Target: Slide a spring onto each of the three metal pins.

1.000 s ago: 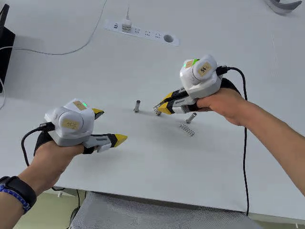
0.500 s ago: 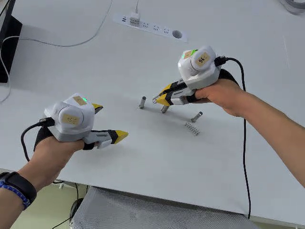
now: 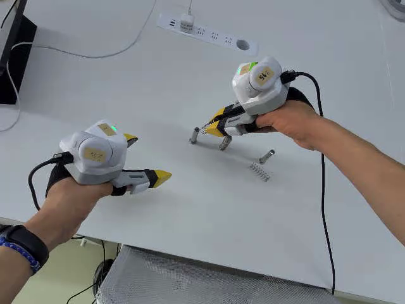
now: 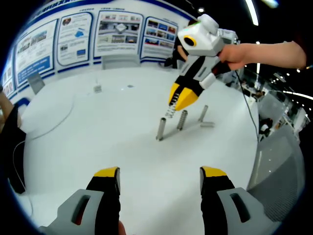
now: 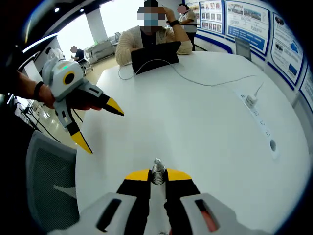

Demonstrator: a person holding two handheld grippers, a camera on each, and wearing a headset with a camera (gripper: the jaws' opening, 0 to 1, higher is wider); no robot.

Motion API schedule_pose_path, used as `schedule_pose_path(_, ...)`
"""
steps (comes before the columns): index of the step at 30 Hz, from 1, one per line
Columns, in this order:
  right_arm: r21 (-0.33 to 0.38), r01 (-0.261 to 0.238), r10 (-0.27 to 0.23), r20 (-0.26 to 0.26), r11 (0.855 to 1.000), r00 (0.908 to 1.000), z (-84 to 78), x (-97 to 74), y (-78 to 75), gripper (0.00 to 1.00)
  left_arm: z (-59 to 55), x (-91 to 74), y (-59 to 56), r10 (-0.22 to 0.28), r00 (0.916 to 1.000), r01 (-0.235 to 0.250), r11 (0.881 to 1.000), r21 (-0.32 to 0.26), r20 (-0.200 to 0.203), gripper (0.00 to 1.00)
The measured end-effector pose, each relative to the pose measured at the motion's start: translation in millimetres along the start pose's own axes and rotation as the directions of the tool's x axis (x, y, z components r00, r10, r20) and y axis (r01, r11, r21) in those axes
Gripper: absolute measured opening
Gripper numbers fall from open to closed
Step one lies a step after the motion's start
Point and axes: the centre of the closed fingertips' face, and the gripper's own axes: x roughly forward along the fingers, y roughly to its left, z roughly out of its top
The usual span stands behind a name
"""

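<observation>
Three metal pins stand upright on the white table. The left pin (image 3: 194, 135) (image 4: 160, 129) is bare. The middle pin (image 3: 224, 142) (image 4: 182, 120) looks ribbed, as with a spring on it. The right pin (image 3: 266, 156) (image 4: 203, 113) is bare, and a loose spring (image 3: 259, 171) (image 4: 207, 125) lies beside it. My right gripper (image 3: 211, 128) (image 4: 180, 100) (image 5: 156, 175) is shut on a spring (image 5: 156, 169) (image 4: 170, 111), which hangs just above and right of the left pin. My left gripper (image 3: 147, 157) (image 4: 160, 172) (image 5: 98, 125) stands open and empty, nearer me on the left.
A white power strip (image 3: 209, 30) with a plugged cable lies at the table's far side. A dark box (image 3: 16, 57) sits at the far left edge. A person with a laptop (image 5: 155, 58) sits across the table. A mesh chair (image 3: 190, 282) is below the front edge.
My right gripper has carried its spring left and a little up, from near the middle pin to just beside the left pin. The left gripper has stayed open in place.
</observation>
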Motion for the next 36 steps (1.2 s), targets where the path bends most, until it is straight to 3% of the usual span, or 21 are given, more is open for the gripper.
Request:
schedule_pose_path(10, -0.018, -0.008, 0.008, -0.005, 1.000, 1.0000, 7.1, 7.1, 1.6, 0.12, -8.5, -2.7, -1.4, -0.004, 0.9997, 0.004, 1.000, 0.004, -0.023, 0.70)
schedule_pose_path(36, -0.069, -0.012, 0.009, -0.039, 0.998, 0.9992, 7.4, 27.5, 1.1, 0.13, -7.0, -8.0, 5.6, 0.008, 0.9998, -0.008, 1.000, -0.002, -0.017, 0.70)
